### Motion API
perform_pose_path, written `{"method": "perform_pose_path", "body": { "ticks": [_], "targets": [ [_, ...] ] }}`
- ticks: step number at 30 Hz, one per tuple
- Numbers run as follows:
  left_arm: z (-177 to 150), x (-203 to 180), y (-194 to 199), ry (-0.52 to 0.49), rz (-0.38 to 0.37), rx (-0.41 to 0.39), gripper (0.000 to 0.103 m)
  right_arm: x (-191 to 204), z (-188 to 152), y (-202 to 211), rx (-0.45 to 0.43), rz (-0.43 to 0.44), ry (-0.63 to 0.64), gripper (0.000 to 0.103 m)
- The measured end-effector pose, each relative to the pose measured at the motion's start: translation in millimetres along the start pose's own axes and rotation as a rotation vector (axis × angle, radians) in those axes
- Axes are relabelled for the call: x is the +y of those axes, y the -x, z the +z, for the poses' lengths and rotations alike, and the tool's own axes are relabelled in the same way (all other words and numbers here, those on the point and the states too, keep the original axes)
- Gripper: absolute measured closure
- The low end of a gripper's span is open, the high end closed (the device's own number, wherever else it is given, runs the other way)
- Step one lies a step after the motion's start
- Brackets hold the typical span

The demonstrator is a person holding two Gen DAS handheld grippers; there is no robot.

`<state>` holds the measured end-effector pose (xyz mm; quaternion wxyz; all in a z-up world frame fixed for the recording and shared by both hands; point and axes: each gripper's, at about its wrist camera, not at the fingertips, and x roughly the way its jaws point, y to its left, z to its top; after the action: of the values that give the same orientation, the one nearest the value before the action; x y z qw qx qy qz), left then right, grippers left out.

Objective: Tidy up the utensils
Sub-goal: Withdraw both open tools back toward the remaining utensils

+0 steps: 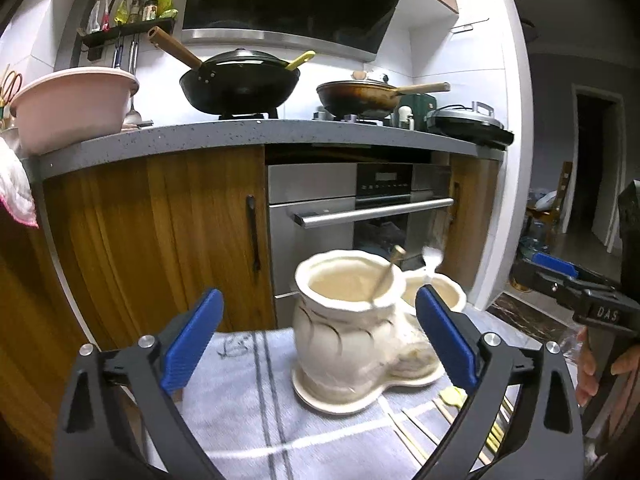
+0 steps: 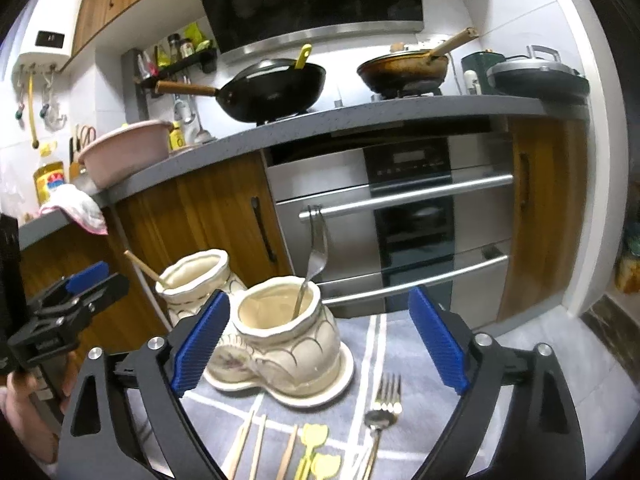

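Your left gripper (image 1: 320,340) and right gripper (image 2: 318,342) gape empty; a fork (image 2: 316,258) (mid-frame) stands in the holder (image 2: 280,332).

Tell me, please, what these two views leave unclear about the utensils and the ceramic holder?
- Chopsticks and yellow utensils: cut off by the right wrist view's bottom edge; count unclear.
- Fork in the holder's far cup: blurred in the left wrist view.
- Ceramic holder: its cups' bottoms are hidden by their walls.

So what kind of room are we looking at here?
A home kitchen, most likely: a black wok sits on a stove under a range hood, with a built-in oven below the grey countertop.
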<state>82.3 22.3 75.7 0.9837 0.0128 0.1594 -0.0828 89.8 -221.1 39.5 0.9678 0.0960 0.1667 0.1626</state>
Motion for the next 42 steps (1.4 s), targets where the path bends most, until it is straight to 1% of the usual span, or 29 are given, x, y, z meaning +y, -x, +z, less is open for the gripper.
{"method": "perform_pose_path", "body": {
  "ticks": [3, 9, 13, 17, 24, 29, 38, 42],
  "targets": [
    [-7.5, -6.6, 8.4, -0.001, -0.012, 0.01, 0.006, -5.0, -4.2, 11.9, -0.004, -0.014, -0.009, 0.009],
    [-22.2, -15.5, 17.3, -0.002, -0.022, 0.045, 0.006, -18.8, -16.1, 27.0, 0.017, -0.053, -0.032, 0.009],
    [-33.4, -21.5, 24.5, -0.004, -0.036, 0.065, 0.006, -28.3, -27.8, 30.2, 0.052, -0.079, -0.044, 0.008],
    [-49.8, -24.6, 28.0, 0.001, -0.049, 0.109, 0.006, -35.2, -42.4, 27.7, 0.099, -0.1, -0.049, 0.008],
    [-83.6, -25.2, 21.6, 0.006, -0.047, 0.22, 0.006, -39.2, -67.6, 26.4, 0.175, -0.123, -0.044, 0.008],
    [-102.5, -36.1, 10.6, 0.008, -0.043, 0.316, 0.006, -40.4, -80.8, 28.3, 0.212, -0.127, -0.045, 0.008],
    [-127.6, -58.4, -7.7, -0.011, -0.008, 0.479, 0.006, -43.3, -91.3, 25.6, 0.247, -0.123, -0.041, 0.008],
    [-134.4, -63.9, -13.7, -0.02, 0.012, 0.516, 0.006, -41.3, -91.7, 25.1, 0.252, -0.125, -0.026, 0.008]
  ]
}}
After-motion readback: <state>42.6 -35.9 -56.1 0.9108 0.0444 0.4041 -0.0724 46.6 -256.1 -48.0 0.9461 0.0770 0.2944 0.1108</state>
